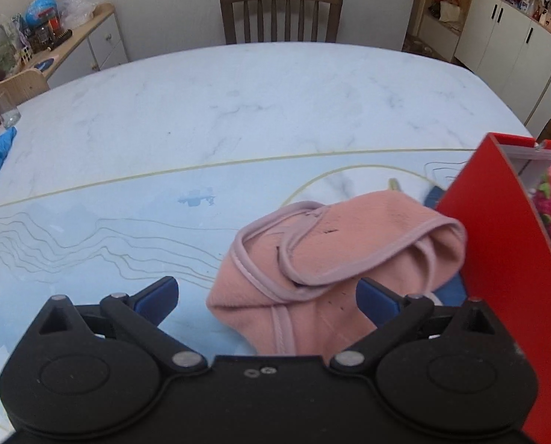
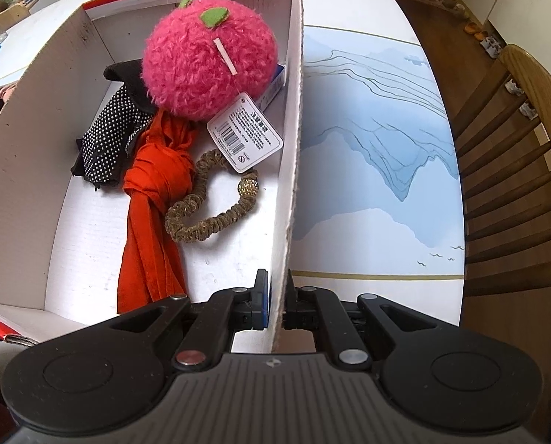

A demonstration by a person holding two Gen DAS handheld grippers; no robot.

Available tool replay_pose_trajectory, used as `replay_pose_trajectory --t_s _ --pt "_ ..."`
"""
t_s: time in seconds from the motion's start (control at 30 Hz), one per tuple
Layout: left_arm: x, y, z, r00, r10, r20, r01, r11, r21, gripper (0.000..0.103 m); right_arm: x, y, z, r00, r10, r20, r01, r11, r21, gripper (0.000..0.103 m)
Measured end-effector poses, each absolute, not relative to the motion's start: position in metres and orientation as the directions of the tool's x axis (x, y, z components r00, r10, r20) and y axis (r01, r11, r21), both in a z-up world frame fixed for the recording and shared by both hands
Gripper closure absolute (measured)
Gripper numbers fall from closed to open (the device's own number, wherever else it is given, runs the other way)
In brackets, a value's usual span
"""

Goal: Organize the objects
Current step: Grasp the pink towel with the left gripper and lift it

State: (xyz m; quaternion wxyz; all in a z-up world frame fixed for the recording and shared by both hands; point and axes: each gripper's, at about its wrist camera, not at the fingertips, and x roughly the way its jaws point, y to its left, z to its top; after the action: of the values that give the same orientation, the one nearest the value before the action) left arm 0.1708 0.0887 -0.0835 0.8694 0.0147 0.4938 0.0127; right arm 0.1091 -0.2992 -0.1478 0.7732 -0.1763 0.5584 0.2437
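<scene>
Jaws: left gripper (image 1: 267, 298) spread wide, nothing held, poised over pink cloth (image 1: 331, 266); right gripper (image 2: 274, 305) pinched on box (image 2: 294, 140) wall, steadying it. Cloth lies crumpled on surface (image 1: 238, 111) just beside box's red outer side. Step, likely: grasp cloth. Next: lower, close on fold, lift over wall into box beside plush (image 2: 208, 63), scarf (image 2: 157, 199).

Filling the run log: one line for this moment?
left gripper: open over pink cloth | right gripper: shut on box wall

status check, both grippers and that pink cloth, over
Left gripper open, over the pink cloth, not gripping. Right gripper shut on the box wall. Cloth lies outside the box; nothing blocking.
</scene>
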Motion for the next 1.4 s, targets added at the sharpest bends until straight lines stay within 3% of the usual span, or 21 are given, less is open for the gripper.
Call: replay_pose_trajectory --t_s 0.2,0.3,0.7,0.77,0.93,1.4 --pt "0.182 0.094 -0.097 0.487 0.008 -0.873 0.0 1.0 0.01 0.002 0.108 -0.298 -0.148 0.259 0.165 -0.952 -0.567 0.824 -0.011 0.098" --pt "0.185 0.094 -0.101 0.478 -0.011 -0.878 0.002 1.0 -0.012 0.007 0.109 -0.298 -0.148 0.259 0.161 -0.952 -0.565 0.825 -0.015 0.098" --pt "0.184 0.087 -0.106 0.461 0.009 -0.887 0.013 1.0 0.018 0.053 0.109 -0.3 -0.15 0.259 0.161 -0.952 -0.551 0.834 -0.009 0.098" --pt "0.183 0.086 -0.104 0.453 0.027 -0.891 0.005 0.999 0.033 0.065 0.11 -0.3 -0.149 0.26 0.162 -0.952 -0.552 0.834 -0.009 0.098" --pt "0.177 0.081 -0.095 0.47 0.057 -0.881 0.0 0.998 0.064 0.08 0.11 -0.301 -0.15 0.262 0.167 -0.95 -0.55 0.835 -0.005 0.098" --pt "0.154 0.067 -0.025 0.588 0.054 -0.807 -0.004 0.998 0.064 0.086 0.11 -0.298 -0.145 0.278 0.197 -0.94 -0.569 0.822 0.004 0.097"
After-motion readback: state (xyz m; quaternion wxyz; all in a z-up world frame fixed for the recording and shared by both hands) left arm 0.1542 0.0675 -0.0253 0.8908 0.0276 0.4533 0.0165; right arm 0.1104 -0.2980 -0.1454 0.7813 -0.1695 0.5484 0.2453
